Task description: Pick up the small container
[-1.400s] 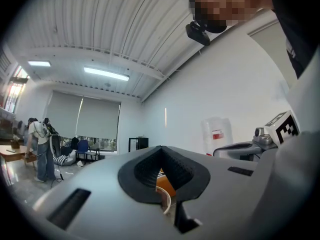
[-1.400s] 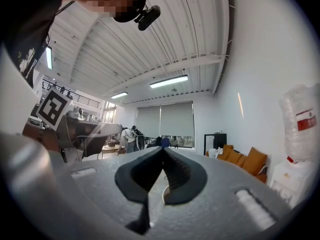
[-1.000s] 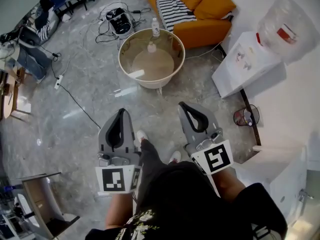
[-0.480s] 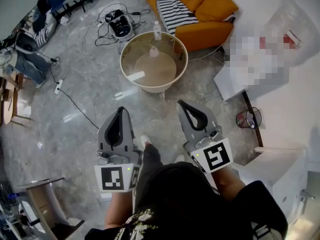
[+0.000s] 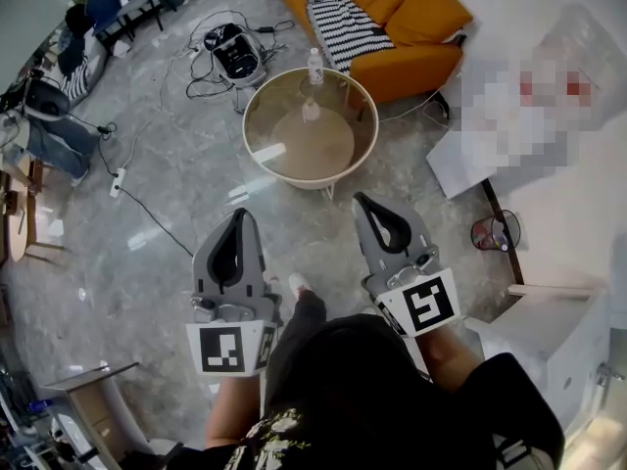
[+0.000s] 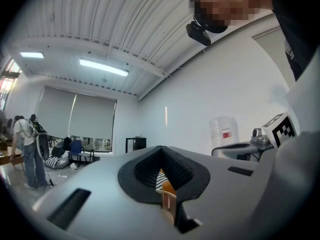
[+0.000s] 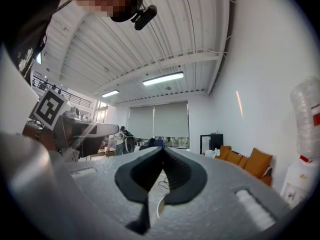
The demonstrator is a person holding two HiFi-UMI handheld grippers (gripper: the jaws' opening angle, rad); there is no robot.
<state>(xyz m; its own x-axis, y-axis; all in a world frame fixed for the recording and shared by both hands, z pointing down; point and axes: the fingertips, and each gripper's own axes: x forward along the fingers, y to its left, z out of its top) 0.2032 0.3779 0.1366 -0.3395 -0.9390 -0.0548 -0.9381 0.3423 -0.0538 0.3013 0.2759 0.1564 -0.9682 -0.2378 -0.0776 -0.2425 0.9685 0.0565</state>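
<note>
The left hand-held gripper (image 5: 238, 215) and right hand-held gripper (image 5: 361, 201) are closed, empty. The small container (image 5: 311, 111) stands on the round desk (image 5: 257, 160) at twelve o'clock, well apart: step nearer, then spread one gripper's jaws.

The right gripper (image 7: 162, 153) holds its jaws pressed together (nothing between them). The left gripper (image 7: 107, 130) shows at nine o'clock, an orange sofa (image 7: 250, 161) at four, a water-dispenser bottle (image 7: 306, 118) at three.

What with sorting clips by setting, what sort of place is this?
Probably an open office lounge or lab: an orange sofa, a round coffee table, and loose cables across the stone-look floor.
</note>
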